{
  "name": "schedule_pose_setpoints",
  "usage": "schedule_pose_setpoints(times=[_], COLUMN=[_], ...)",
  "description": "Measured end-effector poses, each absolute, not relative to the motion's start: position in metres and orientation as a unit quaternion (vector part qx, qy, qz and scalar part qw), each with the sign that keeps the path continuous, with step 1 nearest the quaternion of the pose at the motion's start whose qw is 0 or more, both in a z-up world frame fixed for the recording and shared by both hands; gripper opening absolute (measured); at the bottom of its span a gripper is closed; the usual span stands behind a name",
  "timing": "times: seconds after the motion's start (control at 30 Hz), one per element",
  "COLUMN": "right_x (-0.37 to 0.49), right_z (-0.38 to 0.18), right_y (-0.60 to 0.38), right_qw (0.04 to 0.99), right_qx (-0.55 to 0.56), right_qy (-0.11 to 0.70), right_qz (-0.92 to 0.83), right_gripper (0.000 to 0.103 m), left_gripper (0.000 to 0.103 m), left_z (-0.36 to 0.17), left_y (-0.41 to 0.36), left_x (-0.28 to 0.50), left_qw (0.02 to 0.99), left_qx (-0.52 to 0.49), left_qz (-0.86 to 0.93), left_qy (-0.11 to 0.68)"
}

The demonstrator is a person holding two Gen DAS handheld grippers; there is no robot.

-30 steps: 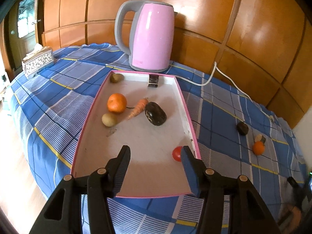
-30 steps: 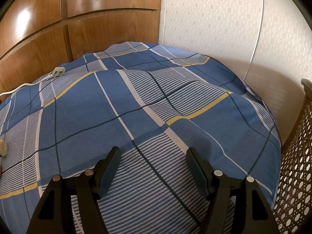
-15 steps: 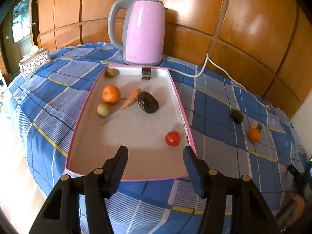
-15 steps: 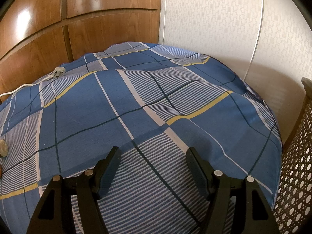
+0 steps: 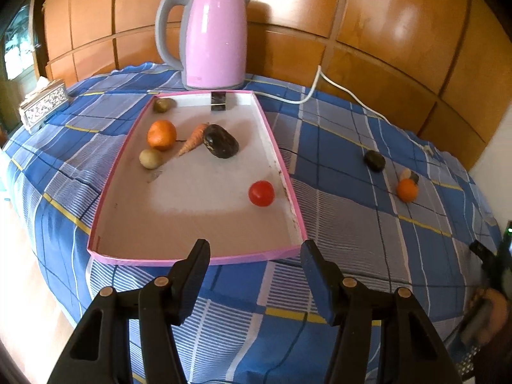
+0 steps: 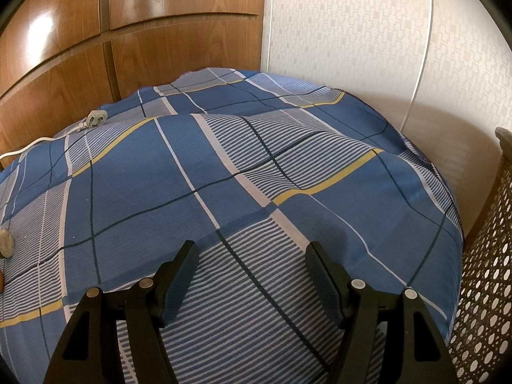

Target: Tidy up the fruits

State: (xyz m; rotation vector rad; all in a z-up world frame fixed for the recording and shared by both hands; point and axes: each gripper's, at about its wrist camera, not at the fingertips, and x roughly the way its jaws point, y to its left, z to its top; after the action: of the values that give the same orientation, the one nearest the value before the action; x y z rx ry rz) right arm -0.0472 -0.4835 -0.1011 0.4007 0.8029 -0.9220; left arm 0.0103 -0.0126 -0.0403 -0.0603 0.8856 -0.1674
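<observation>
So far, most of the sorting looks done: the pink-rimmed tray (image 5: 289,192) on the blue checked cloth (image 5: 352,224) already holds a red tomato (image 5: 261,193) toward its 4 o'clock side, a dark oval fruit (image 5: 220,141) near the middle, a carrot (image 5: 193,139) touching that fruit at its 9 o'clock, an orange (image 5: 161,134) further toward 9 o'clock, a pale round piece (image 5: 150,158) just beside the orange at its 7 o'clock, and a brownish piece (image 5: 163,104) in the corner at 11 o'clock. By my reading, three pieces are left: out on the cloth at the tray's 3 o'clock lie a small dark fruit (image 5: 374,160), a second orange (image 5: 407,189) and a small pale piece (image 5: 405,174) touching that orange at its 12 o'clock, all well apart from the tray. The left gripper (image 5: 255,253) hangs over the tray's near edge at 6 o'clock with its jaws parted and nothing between them; they have just been opening a little. The right gripper (image 6: 251,256) hovers over bare cloth, jaws spread and empty, with no fruit ahead of it. A pink kettle (image 5: 212,38) stands just beyond the tray at 12 o'clock.
</observation>
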Motion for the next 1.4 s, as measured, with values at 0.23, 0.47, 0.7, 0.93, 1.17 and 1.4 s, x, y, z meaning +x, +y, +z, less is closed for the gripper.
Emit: schedule_pose_setpoints(times=[0.23,0.47,0.7,0.93,1.17,1.4], right_x=[-0.047,-0.047,-0.046,-0.046,-0.043,-0.019], right_z=[-0.101,-0.101,-0.101,-0.098,-0.094,-0.086], right_y=[-0.485,-0.485,-0.486,-0.489,-0.485,-0.457], right_qw=[0.798,0.798,0.795,0.792,0.803,0.834], right_qx=[0.183,0.181,0.18,0.186,0.201,0.222], right_qy=[0.379,0.382,0.387,0.395,0.408,0.425], right_qz=[-0.431,-0.431,-0.431,-0.426,-0.385,-0.274], right_gripper=[0.07,0.07,0.07,0.07,0.07,0.065], left_gripper=[0.06,0.063,0.064,0.064,0.064,0.064], left_z=[-0.046,-0.048,-0.048,-0.048,-0.047,-0.048], left_y=[-0.016,-0.017,-0.016,-0.014,-0.014,-0.014], left_x=[0.013,0.014,0.012,0.011,0.01,0.009], left_qw=[0.897,0.9,0.901,0.901,0.901,0.901], left_qx=[-0.03,-0.033,-0.037,-0.041,-0.04,-0.042], left_qz=[-0.093,-0.099,-0.106,-0.103,-0.103,-0.102], left_qy=[0.432,0.423,0.419,0.419,0.419,0.42])
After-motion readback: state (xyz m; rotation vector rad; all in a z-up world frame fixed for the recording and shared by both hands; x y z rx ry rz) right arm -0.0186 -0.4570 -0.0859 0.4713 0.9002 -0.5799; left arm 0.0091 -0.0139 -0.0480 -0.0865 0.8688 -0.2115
